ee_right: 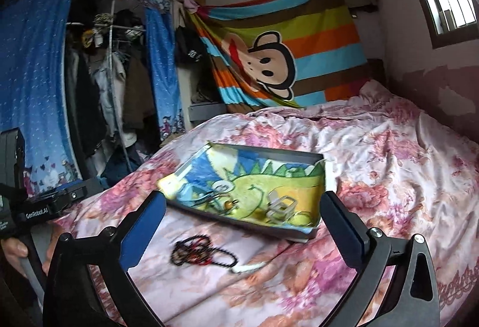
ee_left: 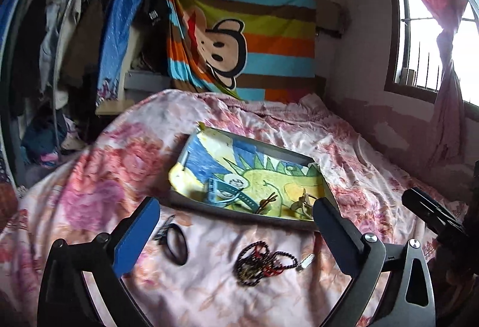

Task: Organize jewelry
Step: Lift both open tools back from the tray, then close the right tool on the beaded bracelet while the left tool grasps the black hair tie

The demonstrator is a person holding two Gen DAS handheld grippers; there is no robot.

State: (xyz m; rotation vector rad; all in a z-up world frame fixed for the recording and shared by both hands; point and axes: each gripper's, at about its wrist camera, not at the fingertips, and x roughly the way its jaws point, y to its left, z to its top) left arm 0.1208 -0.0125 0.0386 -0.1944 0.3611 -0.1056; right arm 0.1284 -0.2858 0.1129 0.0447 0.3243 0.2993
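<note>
A grey tray (ee_left: 185, 202) lined with a dinosaur cloth lies on the floral bedspread; it also shows in the right wrist view (ee_right: 257, 225). In it lie a blue watch (ee_left: 227, 192), hair ties and a clear clip (ee_right: 280, 207). In front of the tray on the bed lie a dark bead necklace with red parts (ee_left: 260, 262) (ee_right: 197, 249), a black ring band (ee_left: 176, 243) and a small white piece (ee_left: 305, 262). My left gripper (ee_left: 236, 234) is open and empty above the necklace. My right gripper (ee_right: 242, 225) is open and empty, just behind the necklace.
The floral bedspread (ee_right: 389, 177) covers the bed. A striped monkey blanket (ee_left: 254, 36) hangs at the headboard. A clothes rack with blue curtains (ee_right: 33, 93) stands left. A window (ee_left: 425, 36) is on the right wall. The left gripper's body (ee_right: 18, 201) sits at the left edge.
</note>
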